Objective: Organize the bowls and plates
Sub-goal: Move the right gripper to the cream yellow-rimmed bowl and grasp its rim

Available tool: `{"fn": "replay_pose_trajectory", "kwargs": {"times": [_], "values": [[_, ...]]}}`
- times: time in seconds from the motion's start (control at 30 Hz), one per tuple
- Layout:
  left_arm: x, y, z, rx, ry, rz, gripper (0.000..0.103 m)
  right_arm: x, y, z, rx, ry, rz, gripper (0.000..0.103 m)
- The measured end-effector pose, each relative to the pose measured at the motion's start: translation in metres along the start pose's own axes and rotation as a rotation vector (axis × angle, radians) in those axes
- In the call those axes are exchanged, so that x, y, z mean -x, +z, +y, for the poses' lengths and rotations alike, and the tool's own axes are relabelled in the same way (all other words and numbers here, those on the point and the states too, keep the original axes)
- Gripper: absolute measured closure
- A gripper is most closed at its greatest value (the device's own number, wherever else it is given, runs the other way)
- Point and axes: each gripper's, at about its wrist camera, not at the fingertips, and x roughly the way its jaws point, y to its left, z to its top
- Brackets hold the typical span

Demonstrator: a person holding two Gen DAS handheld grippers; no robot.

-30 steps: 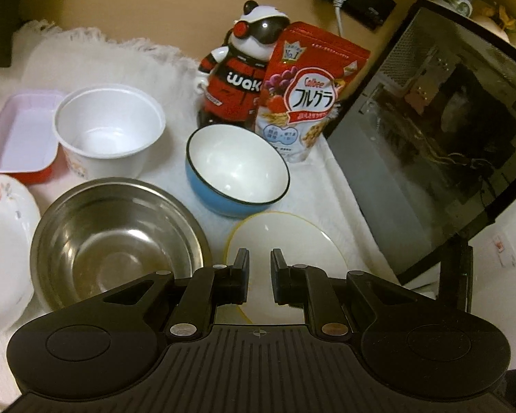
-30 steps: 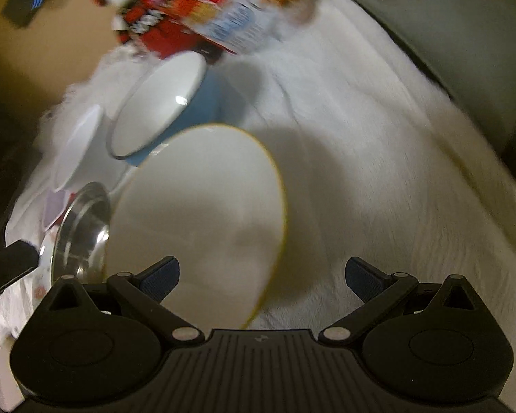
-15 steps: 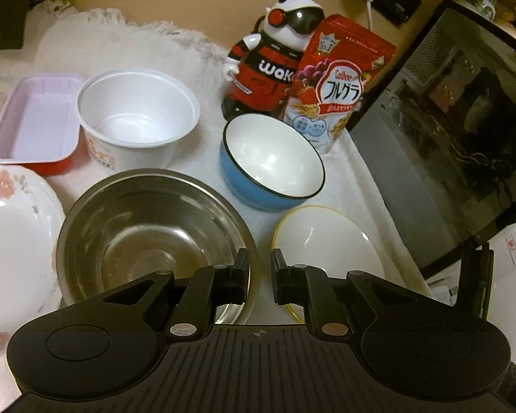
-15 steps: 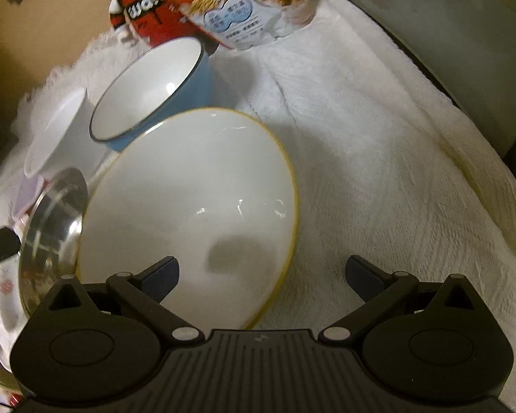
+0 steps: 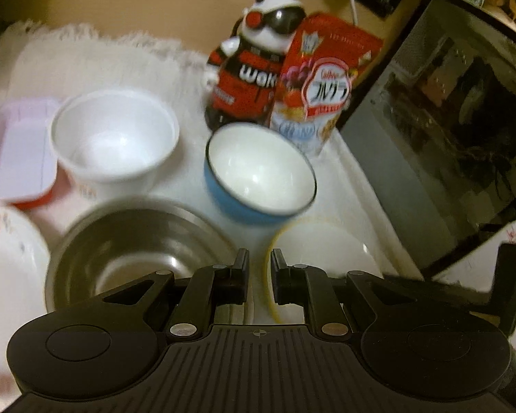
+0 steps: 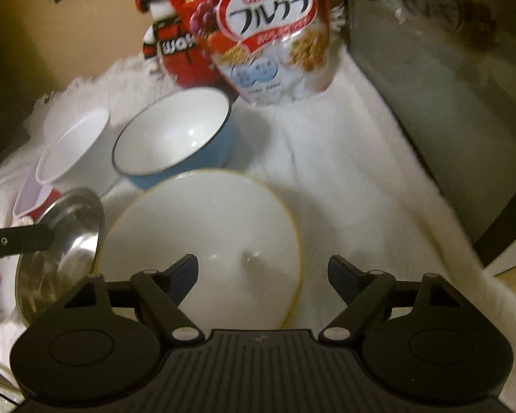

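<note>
Right of the right claw, bare white cloth runs to a dark cabinet. Its jaws, just narrowing, straddle the yellow-rimmed plate untouched. The clenched left claw hovers between steel bowl and plate; the blue bowl ahead sits empty.

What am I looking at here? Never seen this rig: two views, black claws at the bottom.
No robot: a person holds a two-finger gripper in each hand, each with a fisheye camera looking along its fingers. One picture is the left gripper, shut, holding nothing. The other is the right gripper, jaws apart and just been closing, above the yellow-rimmed plate without gripping it. On the white cloth: steel bowl, blue bowl, white tub, flowered plate, pink tray, cereal bag, toy figure.
</note>
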Motion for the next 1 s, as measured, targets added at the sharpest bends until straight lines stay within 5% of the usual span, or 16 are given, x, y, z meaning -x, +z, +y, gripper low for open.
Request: {"fn": "replay_pose_trajectory", "kwargs": {"times": [0.23,0.43,0.63,1.0], "values": [[-0.037,0.026,-0.008,-0.106,-0.045,0.054,0.089,0.007,0.001,-0.009,-0.022,-0.011,-0.012,0.019],[-0.057,0.025,-0.021,-0.184,-0.042,0.126,0.088,0.008,-0.002,-0.01,-0.013,-0.02,-0.004,0.041],[-0.067,0.014,-0.032,-0.293,0.003,0.177,0.088,0.001,-0.001,-0.012,-0.047,0.013,0.028,0.041],[-0.079,0.009,-0.036,-0.284,0.003,0.22,0.076,-0.018,-0.008,-0.006,-0.051,0.053,0.095,0.058]]}}
